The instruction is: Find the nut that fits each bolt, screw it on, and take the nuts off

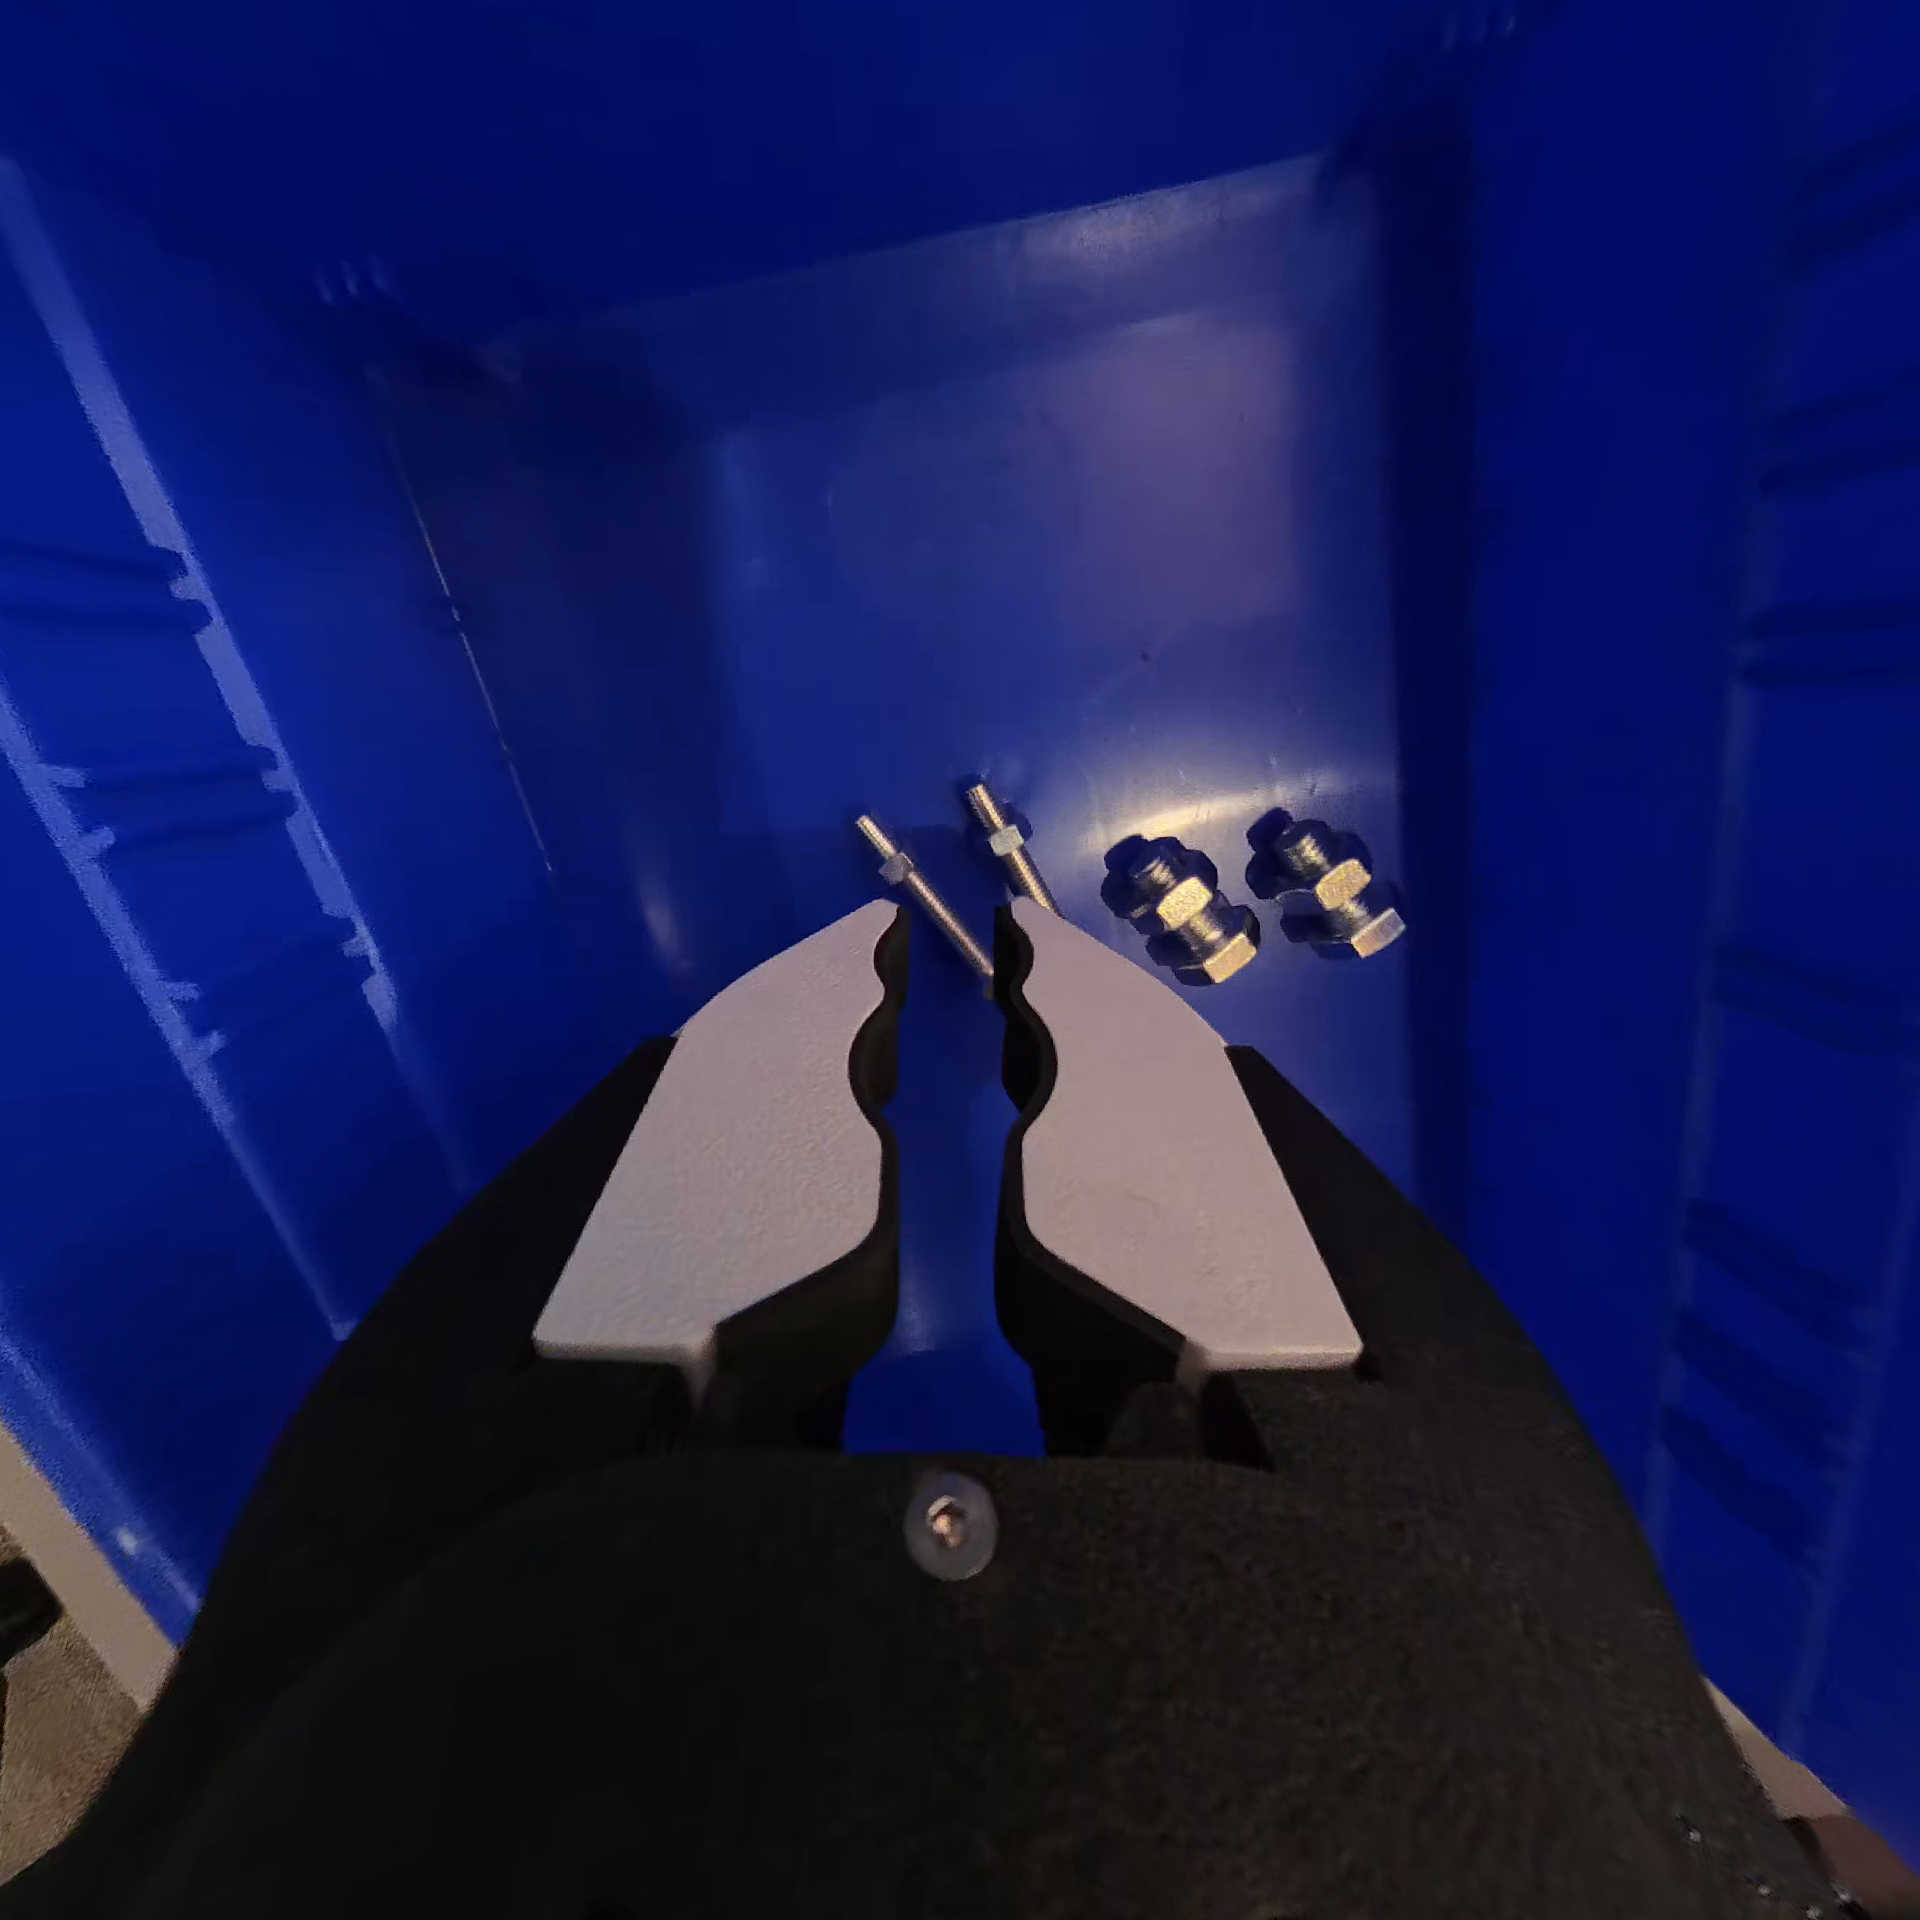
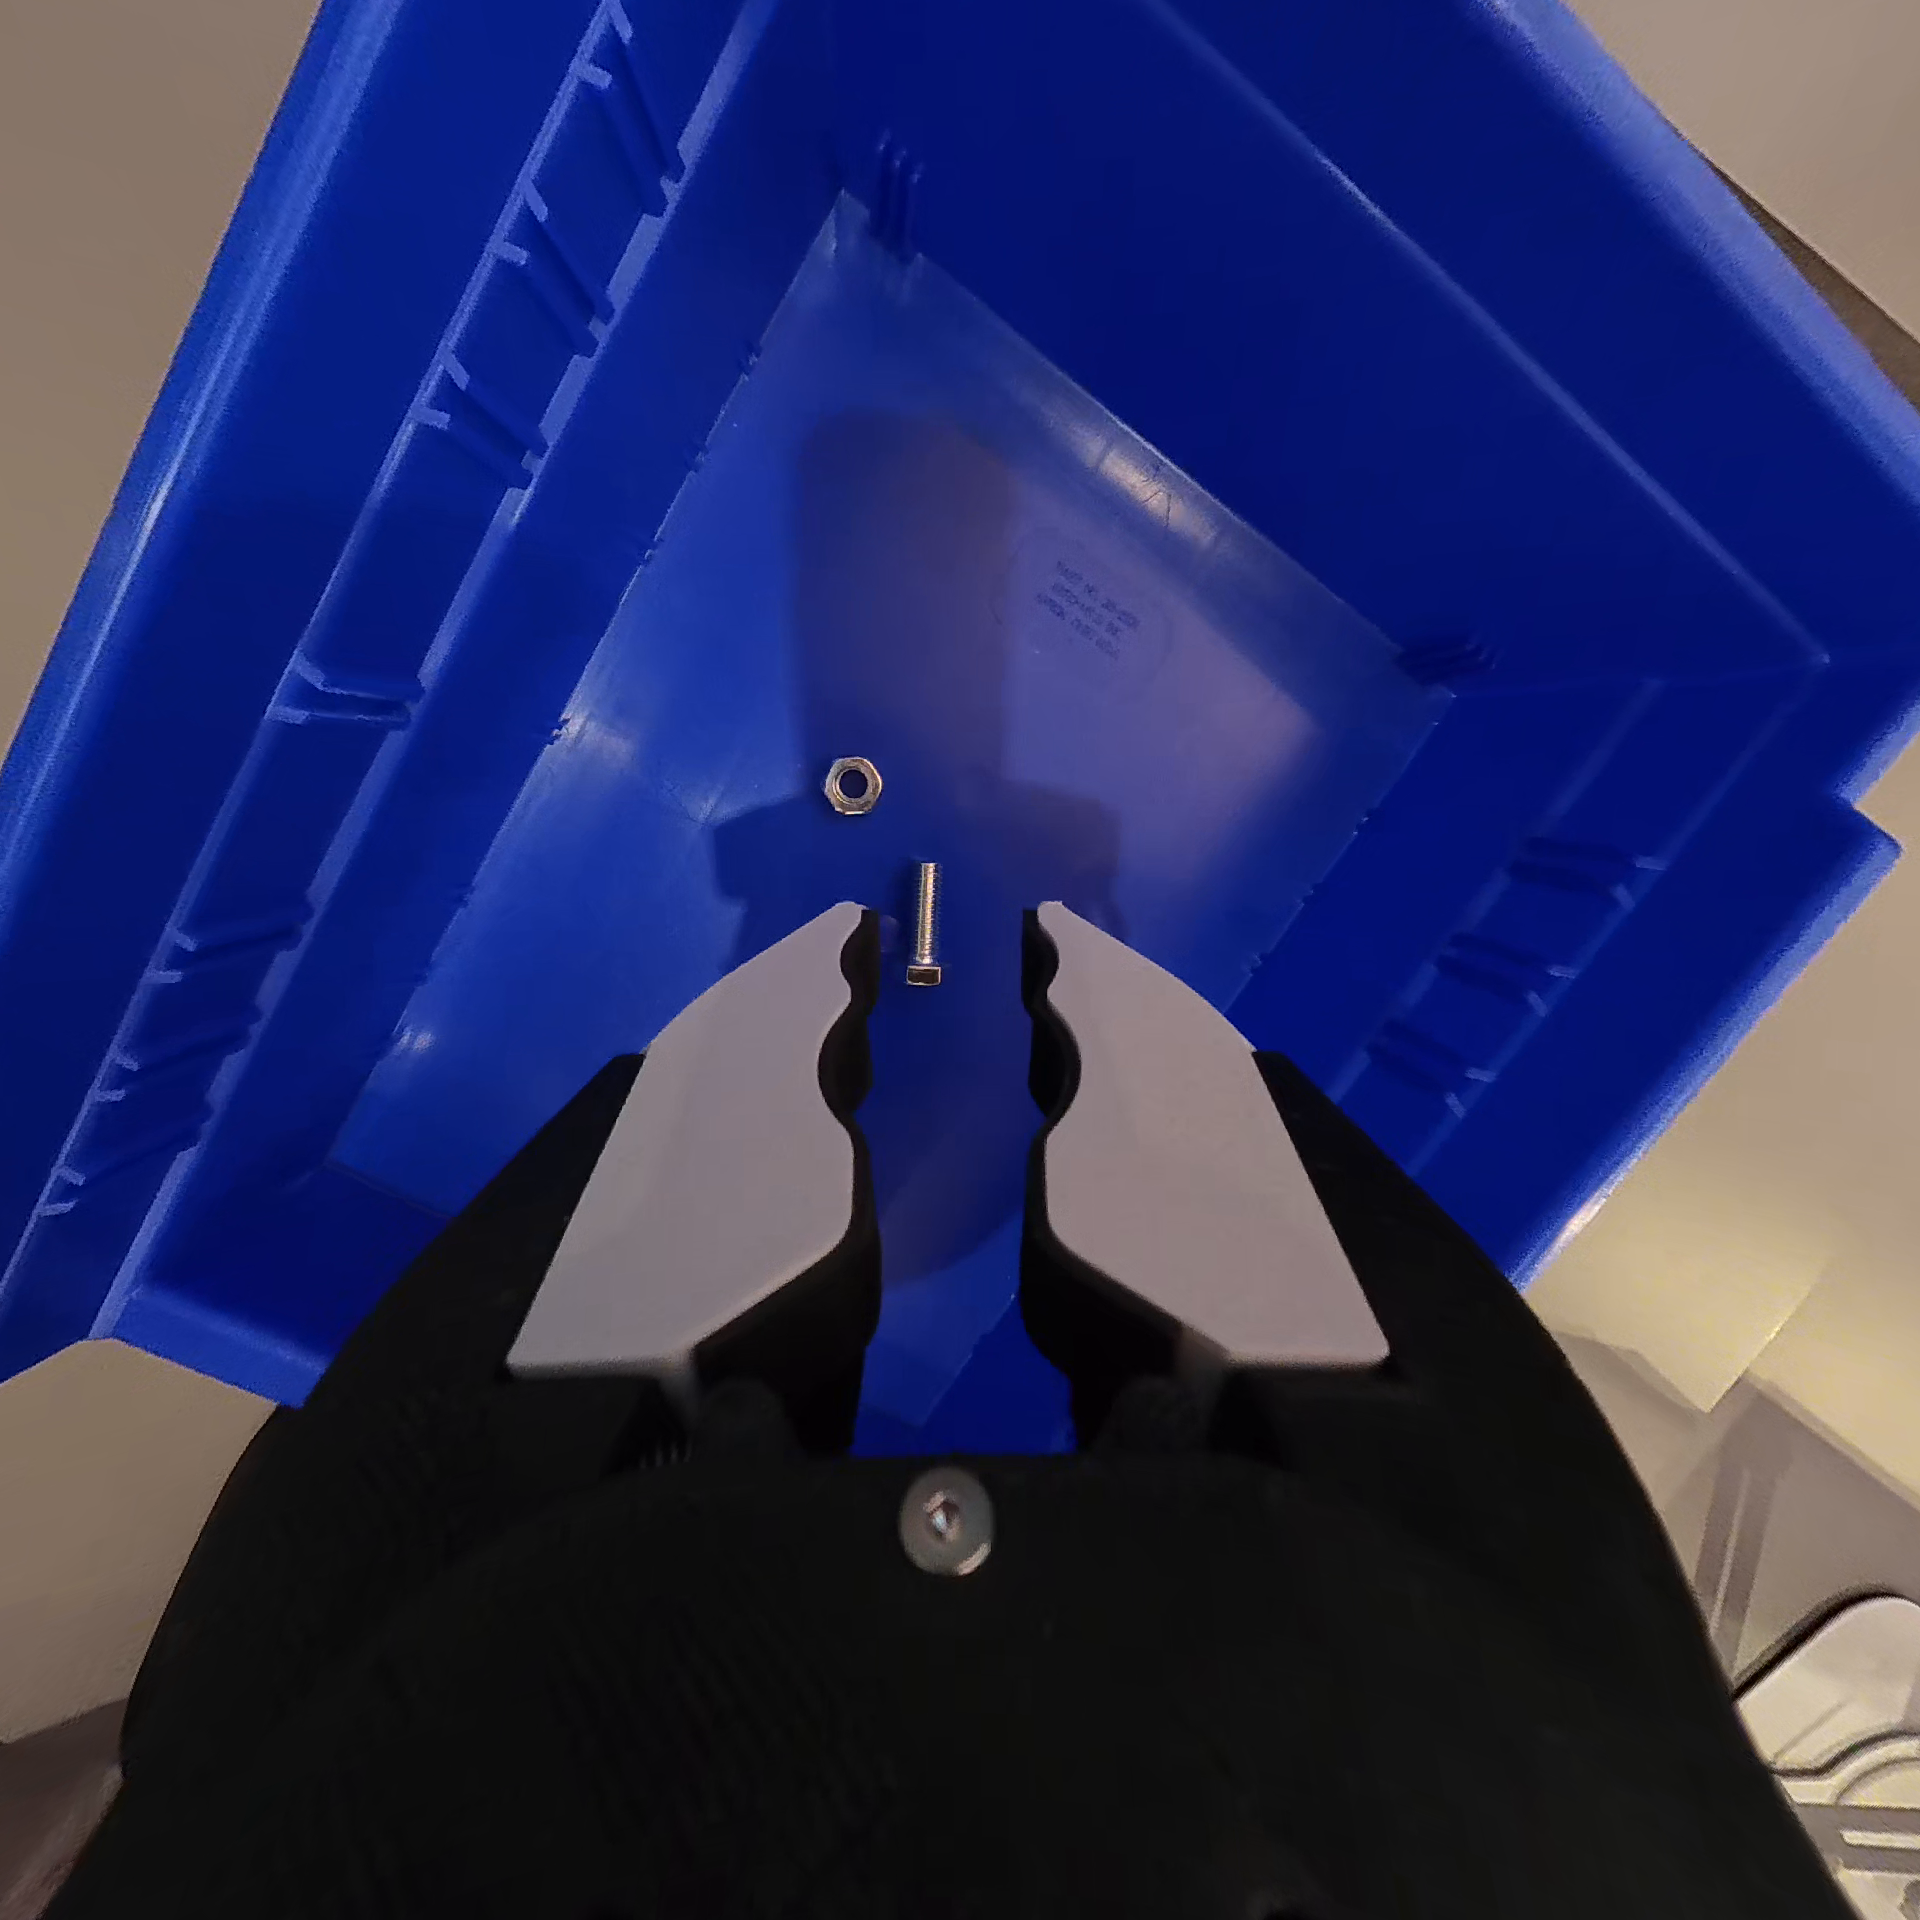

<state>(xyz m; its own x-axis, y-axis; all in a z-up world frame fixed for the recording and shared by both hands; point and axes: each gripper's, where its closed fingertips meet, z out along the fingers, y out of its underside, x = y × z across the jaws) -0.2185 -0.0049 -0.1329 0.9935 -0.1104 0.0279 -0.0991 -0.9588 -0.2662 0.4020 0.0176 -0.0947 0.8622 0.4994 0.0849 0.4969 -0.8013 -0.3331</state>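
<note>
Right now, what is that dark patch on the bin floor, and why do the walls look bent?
Right wrist view: the dark patch is the right gripper's shadow on the blue bin, beyond the loose nut. Left wrist view: glare streaks beside the thick bolts; wide-angle lens bends the walls.

My left claw [image 1: 948, 914] covers the near end of the thin bolt [image 1: 925, 899] and of the thicker one [image 1: 1006, 847] beside it. The blue bin [image 1: 312, 727] runs off every edge there. In my right view, the embossed mark [image 2: 1091, 613] on the bin floor is blurred.
</note>
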